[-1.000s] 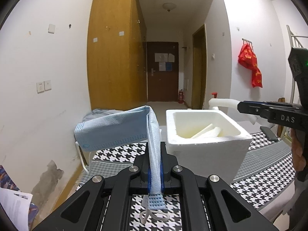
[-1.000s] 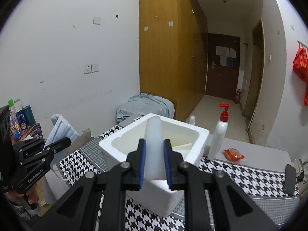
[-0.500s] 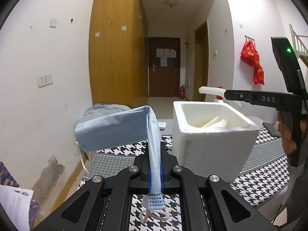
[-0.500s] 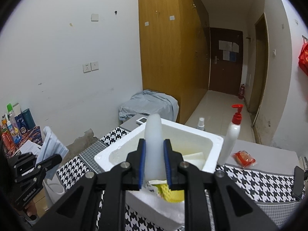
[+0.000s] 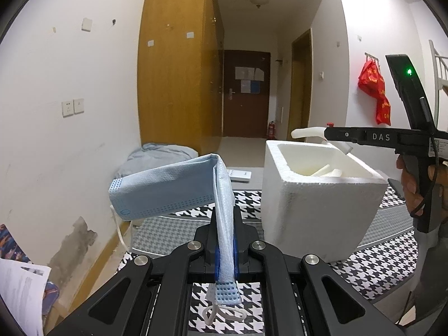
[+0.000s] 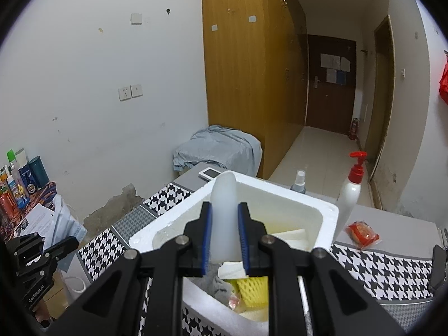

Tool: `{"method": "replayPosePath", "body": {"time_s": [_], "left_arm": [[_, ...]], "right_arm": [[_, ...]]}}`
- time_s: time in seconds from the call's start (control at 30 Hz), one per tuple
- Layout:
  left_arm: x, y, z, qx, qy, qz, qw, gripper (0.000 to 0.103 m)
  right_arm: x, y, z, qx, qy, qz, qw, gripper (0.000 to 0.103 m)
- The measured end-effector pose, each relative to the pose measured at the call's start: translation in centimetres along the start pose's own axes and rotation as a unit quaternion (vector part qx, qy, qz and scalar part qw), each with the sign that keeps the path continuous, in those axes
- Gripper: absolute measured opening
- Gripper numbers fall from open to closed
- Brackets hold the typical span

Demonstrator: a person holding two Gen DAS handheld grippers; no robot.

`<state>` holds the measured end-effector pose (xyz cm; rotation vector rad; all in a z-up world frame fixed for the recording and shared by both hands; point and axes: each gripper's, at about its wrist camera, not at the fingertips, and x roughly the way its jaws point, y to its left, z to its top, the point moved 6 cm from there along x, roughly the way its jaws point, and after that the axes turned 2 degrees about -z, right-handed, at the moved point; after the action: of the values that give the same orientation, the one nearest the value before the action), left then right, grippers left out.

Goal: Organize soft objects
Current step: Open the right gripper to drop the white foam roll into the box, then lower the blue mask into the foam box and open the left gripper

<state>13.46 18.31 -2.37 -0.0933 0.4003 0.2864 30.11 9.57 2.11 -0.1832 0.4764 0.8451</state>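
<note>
Left wrist view: the left gripper [image 5: 225, 254] pinches a folded, pale-blue face mask [image 5: 168, 193]; the right gripper [image 6: 224, 240] clamps a white foam stick [image 6: 224, 218].

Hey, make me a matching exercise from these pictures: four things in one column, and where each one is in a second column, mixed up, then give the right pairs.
Things:
1. blue face mask
2. white foam strip
3. pump bottle
4. yellow foam net

Places:
A. inside the white foam box
B. pinched in the left gripper
C. standing just behind the box
D. clamped in the right gripper, above the box

Pairs: 1-B, 2-D, 3-C, 4-A
</note>
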Motion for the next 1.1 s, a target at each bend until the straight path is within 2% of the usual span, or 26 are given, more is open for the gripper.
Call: {"method": "replayPosePath", "body": {"time_s": [0.3, 0.37, 0.4, 0.43, 0.47, 0.5, 0.53, 0.6, 1.1], "left_arm": [[-0.4, 0.3, 0.0, -0.004, -0.006, 0.005, 1.0, 0.007], [-0.5, 0.4, -0.1, -0.005, -0.007, 0.007, 0.9999, 0.007], [-0.6, 0.5, 0.0, -0.006, -0.008, 0.007, 0.9999, 0.007], [-0.7, 0.6, -0.1, -0.007, -0.009, 0.008, 0.9999, 0.007], [-0.7, 0.6, -0.1, -0.008, -0.01, 0.009, 0.9999, 0.007], [-0.7, 0.7, 0.0, -0.01, -0.01, 0.01, 0.9999, 0.007], [-0.7, 0.8, 0.0, -0.011, -0.011, 0.012, 0.9998, 0.007], [-0.7, 1.0, 0.0, -0.013, -0.011, 0.012, 0.9998, 0.007], [-0.5, 0.9, 0.7, -0.014, -0.018, 0.018, 0.9996, 0.007]], "right_arm": [[0.9, -0.1, 0.1, -0.005, 0.009, -0.018, 1.0, 0.022], [1.2, -0.1, 0.0, -0.005, 0.013, -0.021, 1.0, 0.027], [1.3, 0.0, 0.0, -0.003, 0.014, -0.026, 1.0, 0.035], [1.3, -0.1, 0.0, -0.003, 0.015, -0.03, 0.999, 0.054], [1.4, -0.2, 0.0, -0.002, 0.016, -0.035, 0.999, 0.063], [1.3, -0.3, 0.0, 0.0, 0.015, -0.042, 0.999, 0.078], [1.2, -0.4, 0.0, 0.002, 0.011, -0.046, 0.999, 0.087], [1.0, -0.3, 0.0, 0.002, 0.005, -0.05, 0.999, 0.095], [-0.1, 0.2, -0.1, -0.012, -0.004, -0.044, 0.999, 0.101]]}}
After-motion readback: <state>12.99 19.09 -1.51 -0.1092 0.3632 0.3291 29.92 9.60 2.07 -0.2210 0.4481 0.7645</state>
